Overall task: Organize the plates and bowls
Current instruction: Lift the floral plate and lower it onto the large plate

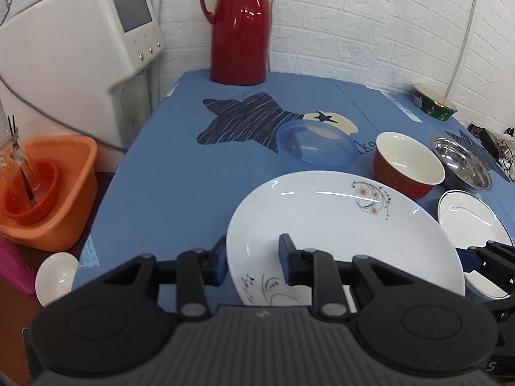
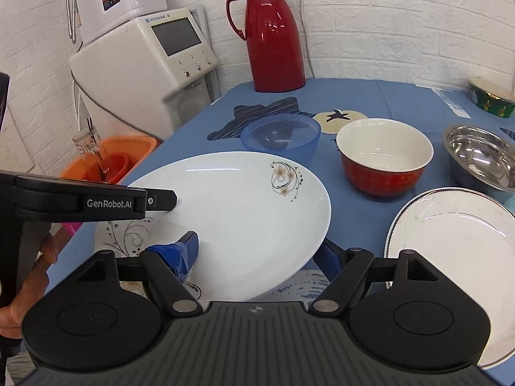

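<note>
A white oval plate [image 1: 338, 225] [image 2: 241, 206] with a flower print hangs tilted over the blue cloth. It lies partly above a second patterned plate [image 2: 119, 241]. My left gripper [image 1: 252, 257] is shut on the oval plate's left rim, one pad outside the rim and one on top. My right gripper [image 2: 259, 252] stands open around the plate's near edge, its left pad on top and its right pad below the rim. Behind the plate stand a blue plastic bowl [image 1: 317, 148] [image 2: 280, 135], a red bowl [image 1: 408, 164] [image 2: 384, 160] and a steel bowl [image 1: 462, 164] [image 2: 482, 157].
A white plate with a dark rim line [image 2: 450, 251] [image 1: 470, 222] lies to the right. A red thermos [image 2: 273, 35] stands at the back and a green tin [image 2: 492, 99] at the far right. An orange basin [image 1: 48, 186] and a small white dish [image 1: 56, 276] sit off the table's left edge.
</note>
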